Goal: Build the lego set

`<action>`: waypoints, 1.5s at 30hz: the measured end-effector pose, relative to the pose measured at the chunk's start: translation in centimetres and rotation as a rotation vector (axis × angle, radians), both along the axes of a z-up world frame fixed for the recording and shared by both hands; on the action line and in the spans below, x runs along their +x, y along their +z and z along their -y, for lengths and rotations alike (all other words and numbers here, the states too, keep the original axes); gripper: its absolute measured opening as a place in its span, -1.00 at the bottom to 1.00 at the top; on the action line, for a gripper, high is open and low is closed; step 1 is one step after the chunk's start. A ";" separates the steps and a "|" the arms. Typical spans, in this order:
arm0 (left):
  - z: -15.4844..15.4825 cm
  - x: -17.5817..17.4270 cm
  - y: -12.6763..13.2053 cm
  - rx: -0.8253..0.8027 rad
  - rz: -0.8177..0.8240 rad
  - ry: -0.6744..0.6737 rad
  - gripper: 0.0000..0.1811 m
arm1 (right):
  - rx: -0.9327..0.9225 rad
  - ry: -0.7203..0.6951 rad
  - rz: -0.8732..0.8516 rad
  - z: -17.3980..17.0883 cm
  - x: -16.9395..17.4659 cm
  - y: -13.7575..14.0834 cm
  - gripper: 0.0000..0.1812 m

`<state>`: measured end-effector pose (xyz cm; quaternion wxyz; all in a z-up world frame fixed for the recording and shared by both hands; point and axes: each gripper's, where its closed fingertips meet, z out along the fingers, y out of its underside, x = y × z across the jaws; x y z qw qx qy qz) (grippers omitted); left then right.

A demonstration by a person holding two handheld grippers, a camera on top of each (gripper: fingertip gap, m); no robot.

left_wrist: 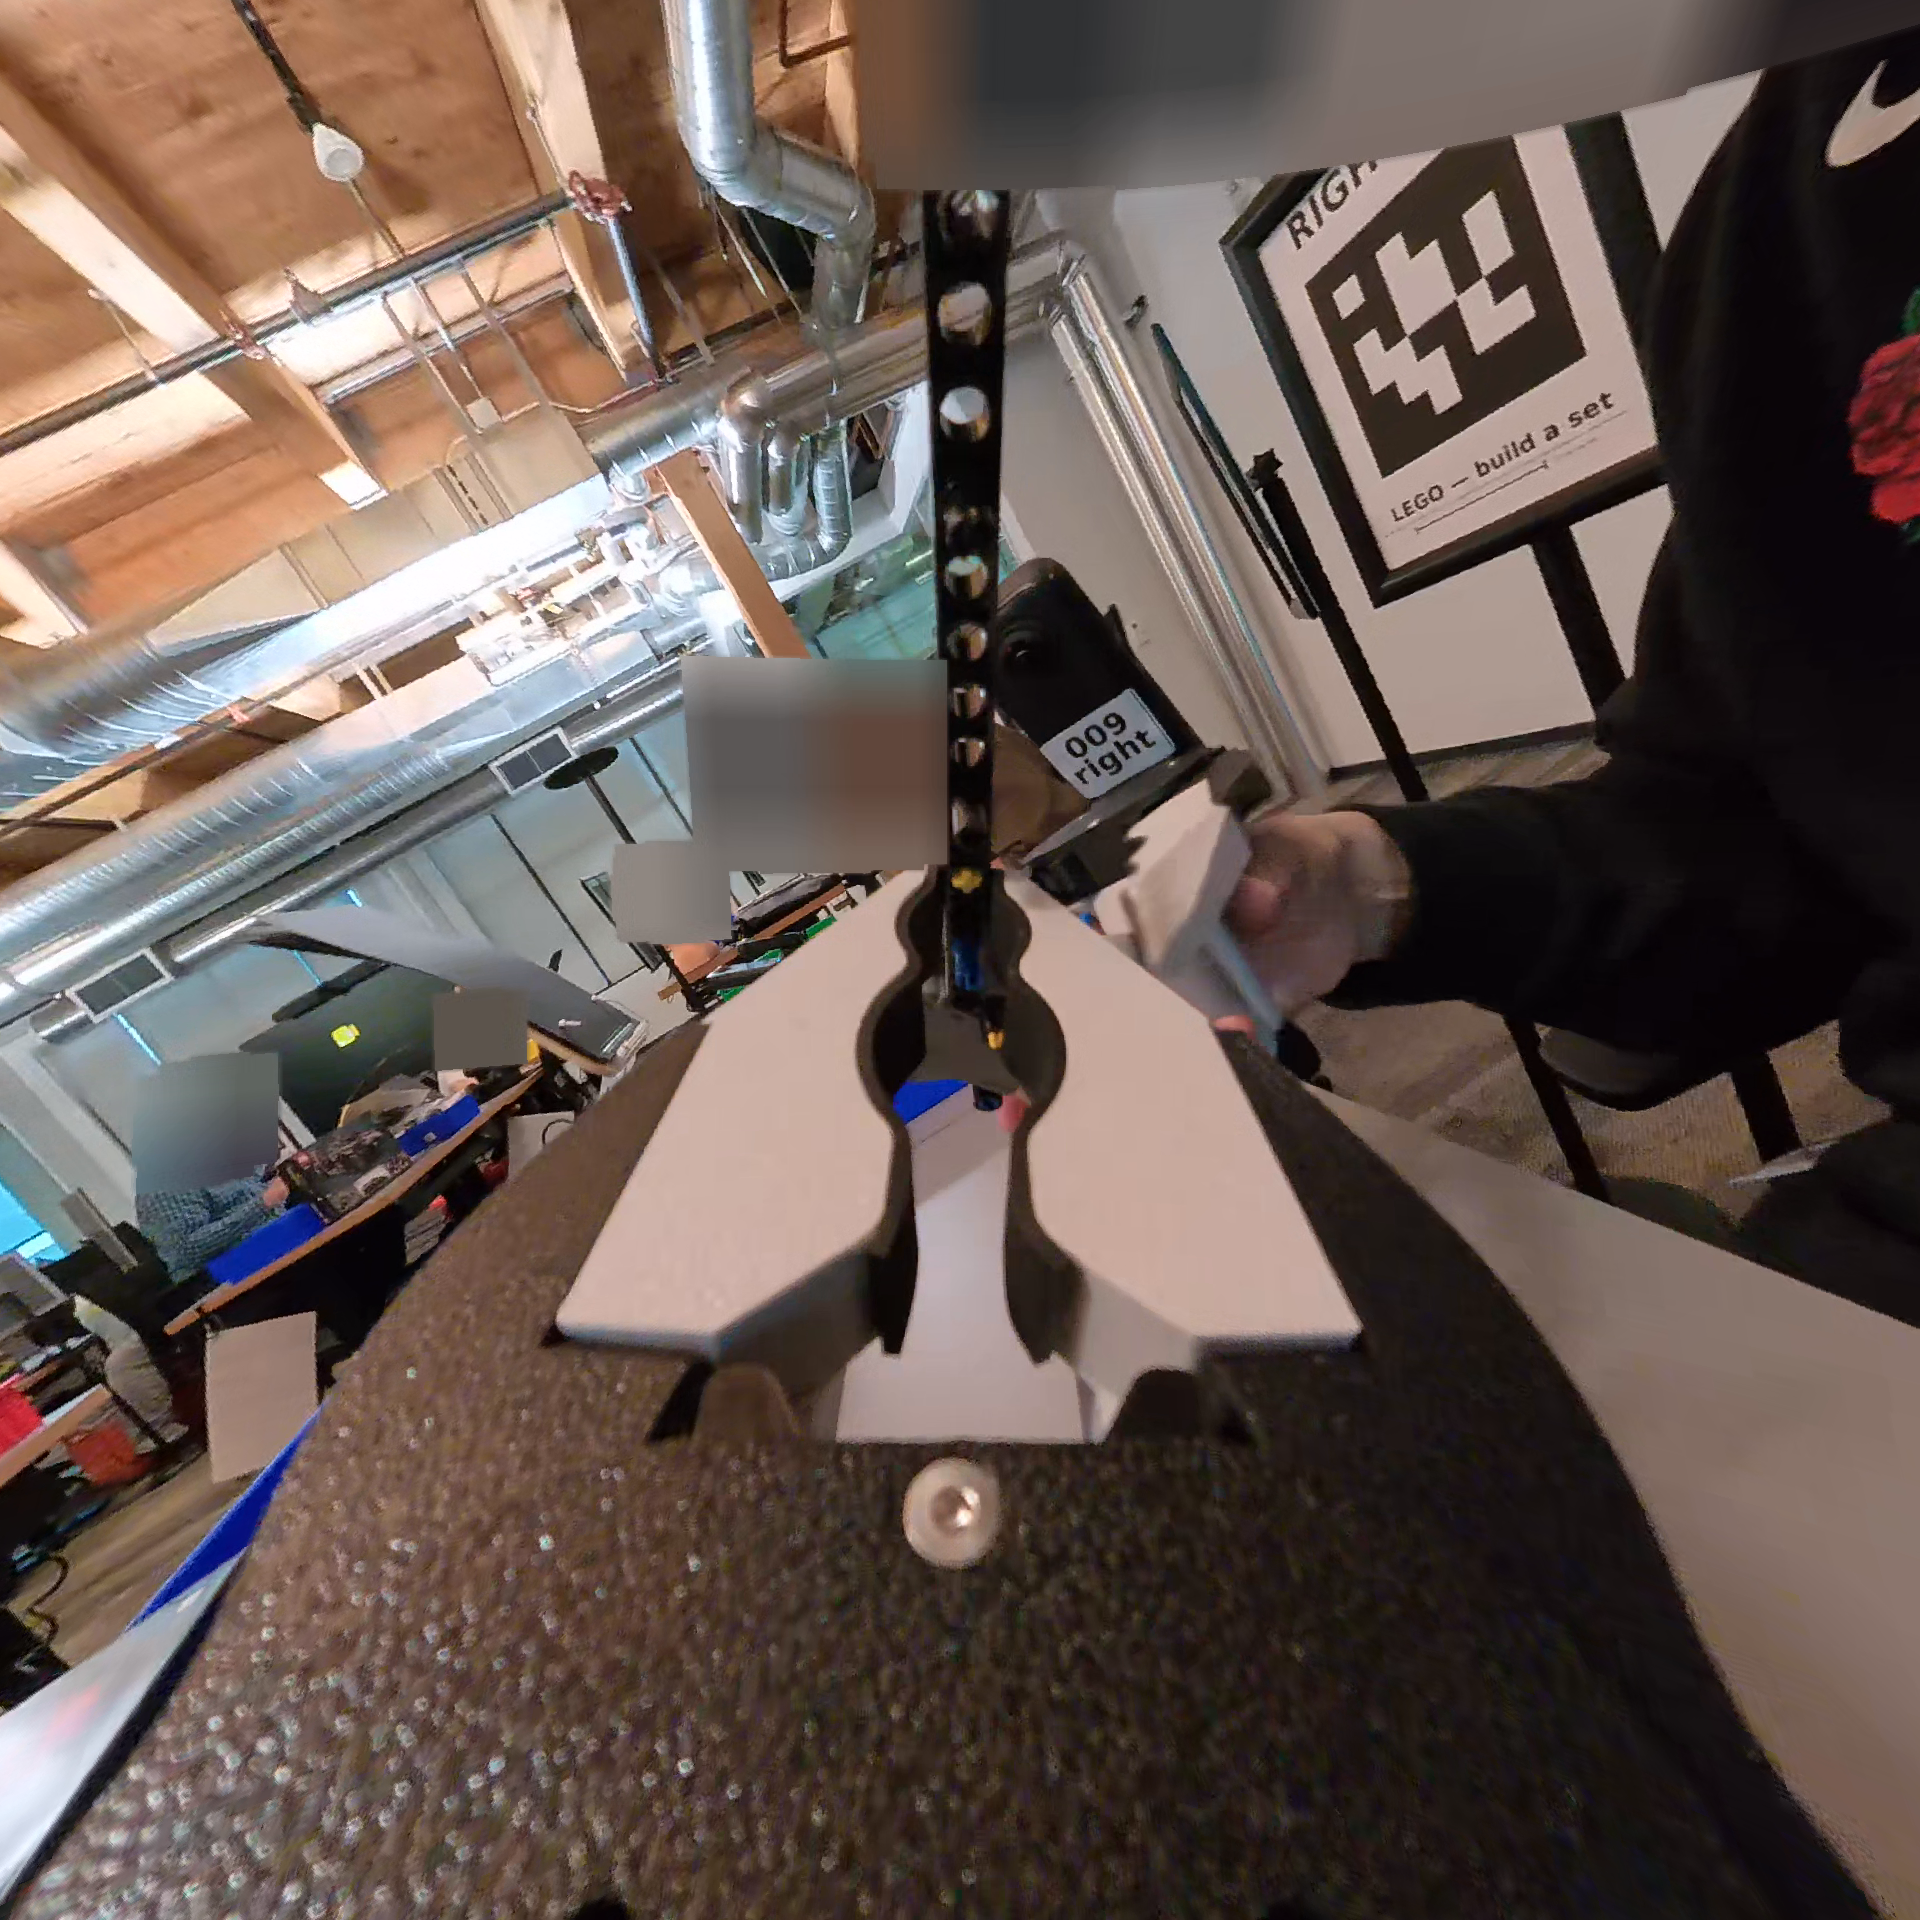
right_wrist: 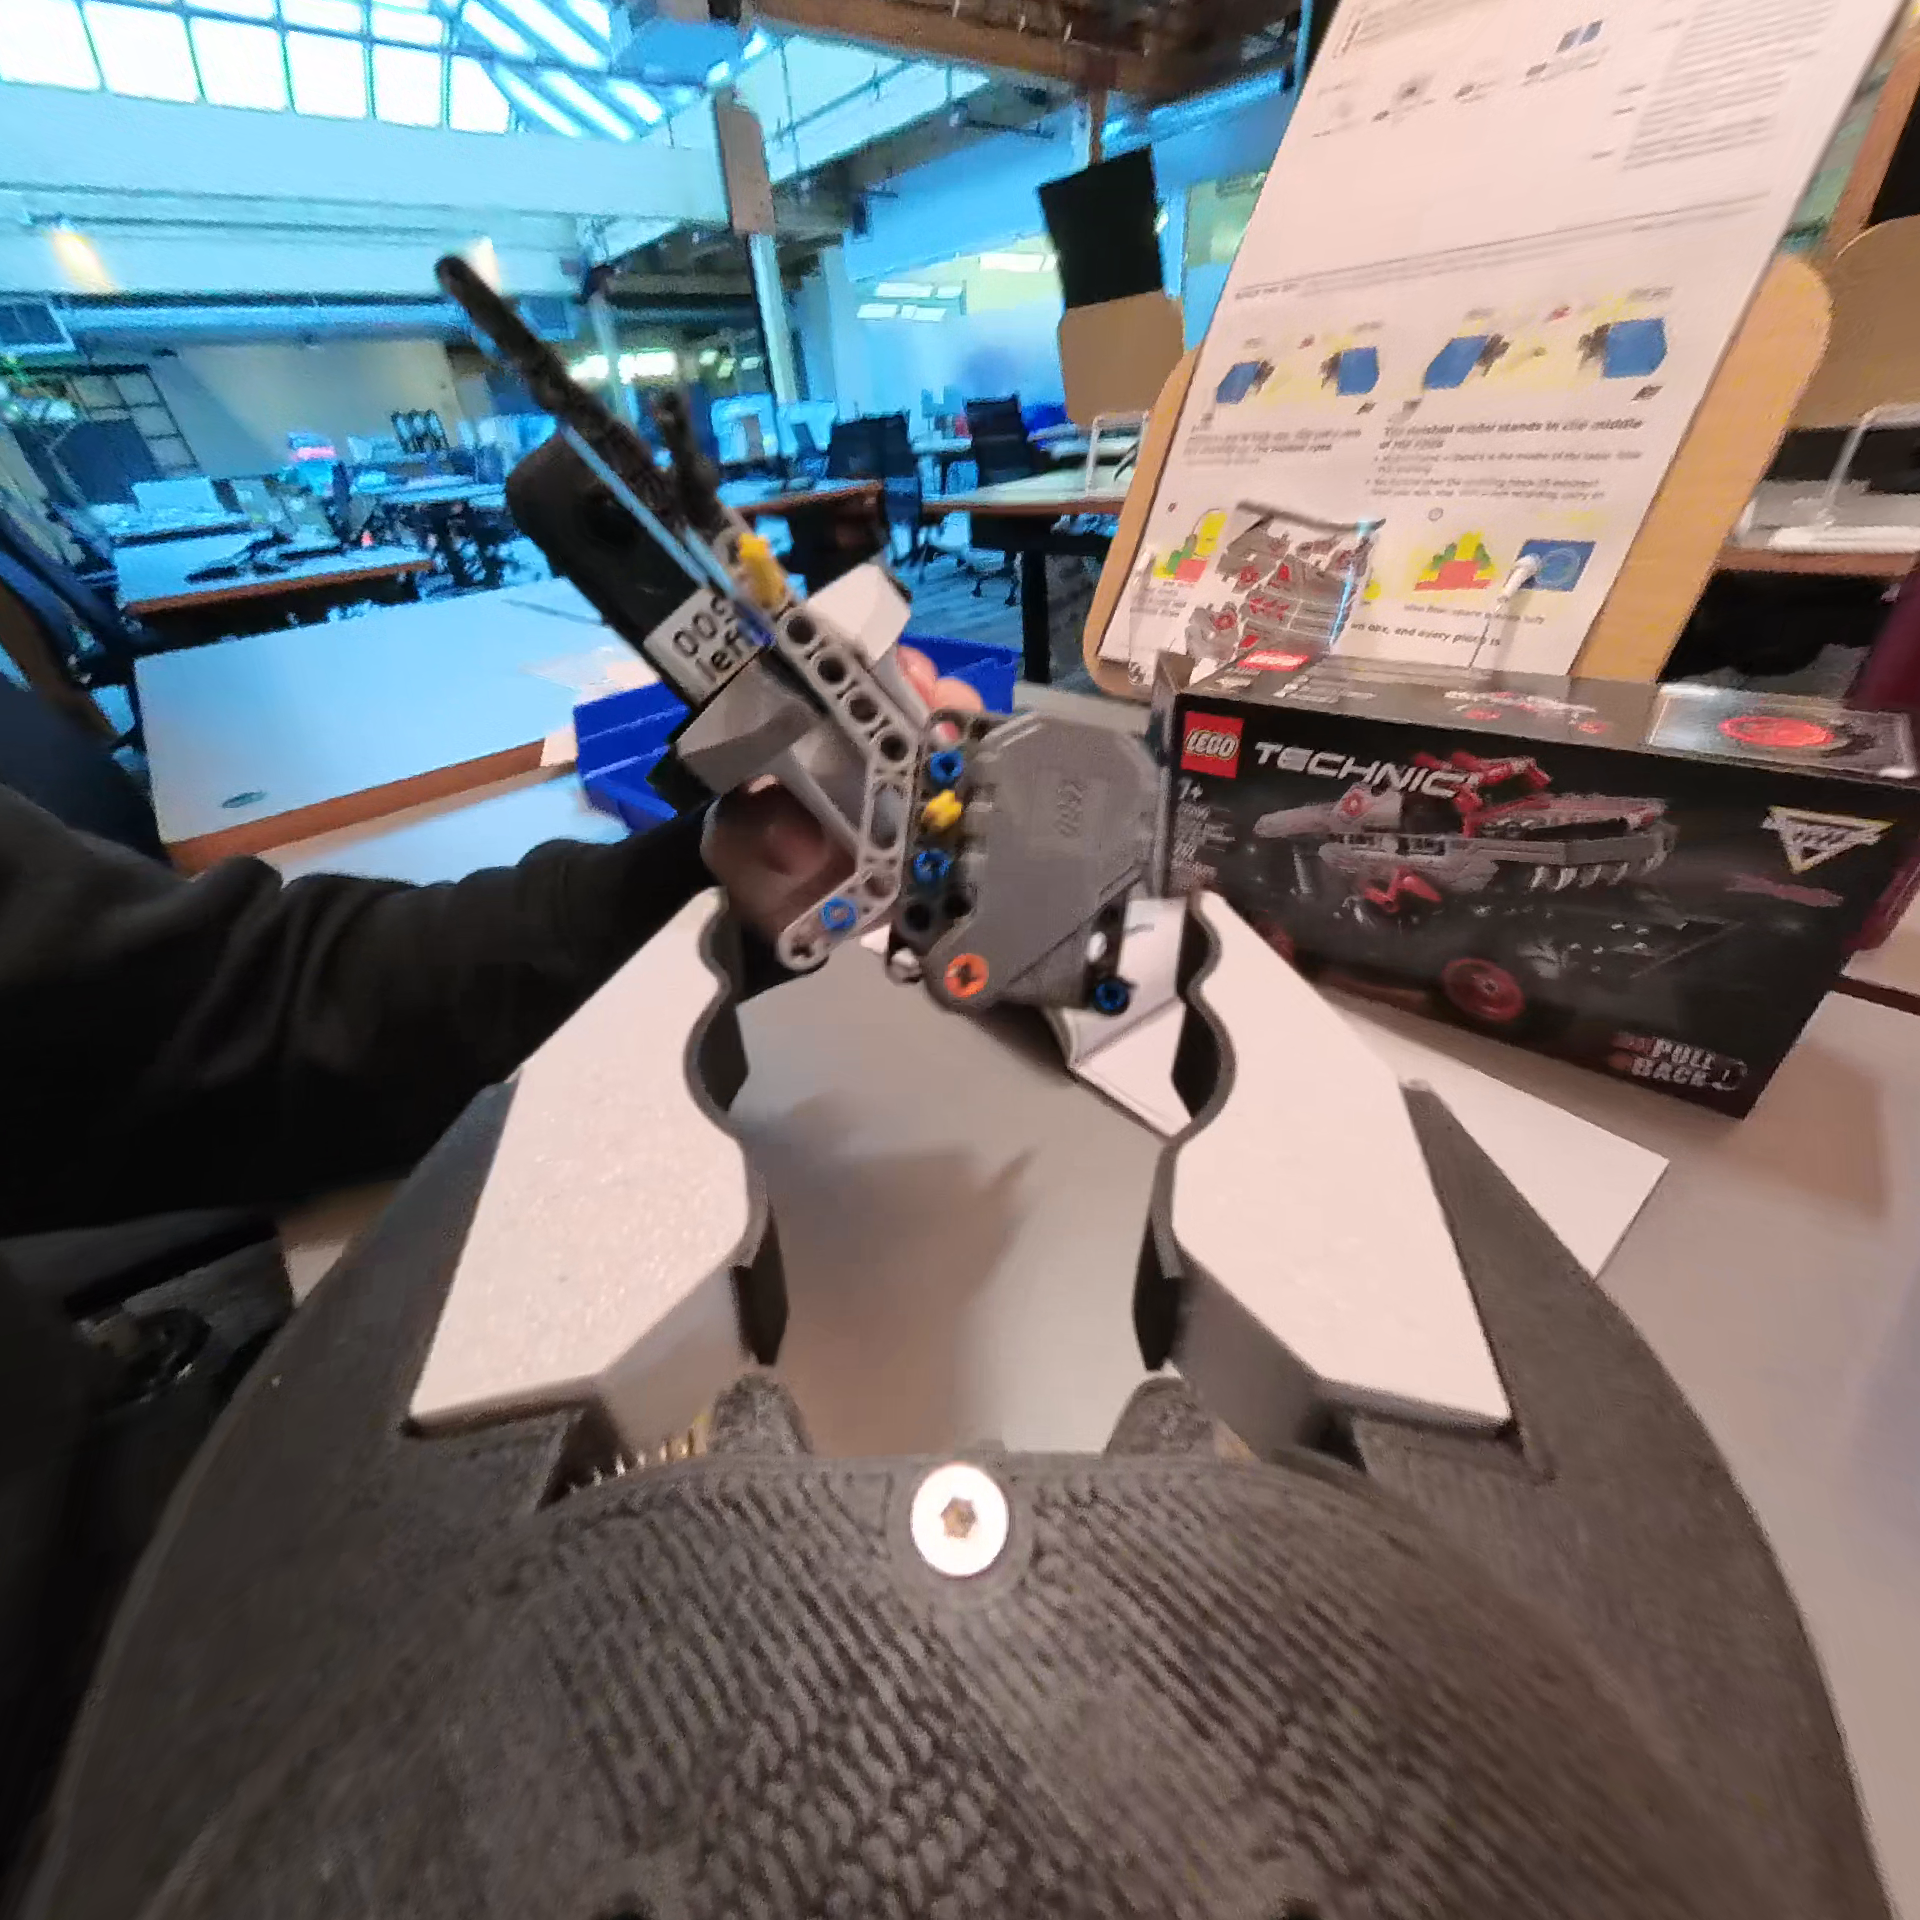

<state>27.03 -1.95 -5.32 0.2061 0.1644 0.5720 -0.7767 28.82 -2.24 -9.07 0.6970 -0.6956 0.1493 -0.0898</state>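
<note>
Left gripper (left_wrist: 961, 997) tilted up toward the ceiling, jaws pinched on the lower end of a lego assembly; its black studded beam (left_wrist: 966, 540) runs straight up from the fingertips. In my right wrist view that assembly (right_wrist: 935, 831) shows side-on: grey perforated beam, dark grey housing, blue, yellow and orange pins, held above the white table (right_wrist: 1714, 1247). Right gripper (right_wrist: 961, 997) just short of it, jaws wide apart, holding nothing. Lego set box (right_wrist: 1538, 862) stands behind, instruction sheet (right_wrist: 1455, 364) propped above it.
</note>
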 end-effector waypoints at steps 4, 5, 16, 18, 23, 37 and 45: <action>0.0 -0.3 0.3 -0.013 0.013 0.000 -0.94 | 0.043 -0.038 0.074 -0.1 -0.1 0.8 -0.27; 0.0 -0.3 0.2 -0.009 0.019 0.001 -0.94 | 0.023 -0.054 0.097 -0.1 0.0 0.8 -0.28; 0.6 1.4 -0.7 0.025 -0.012 0.105 -0.80 | -0.236 -0.291 0.461 2.9 2.1 1.2 -0.31; 0.7 1.6 -1.1 0.046 -0.012 0.119 -0.79 | -0.281 -0.315 0.507 3.3 2.5 0.9 -0.31; 1.1 1.8 -1.7 0.086 -0.004 0.141 -0.79 | -0.274 -0.317 0.576 3.8 2.8 1.0 -0.31; -2.2 7.0 -9.5 0.600 -0.006 0.398 -0.81 | -0.610 -0.105 0.388 6.8 3.1 -6.1 -0.30; -0.1 4.6 -9.8 0.548 -0.359 0.153 -0.74 | -0.852 -0.049 0.172 7.9 4.5 -14.0 -0.31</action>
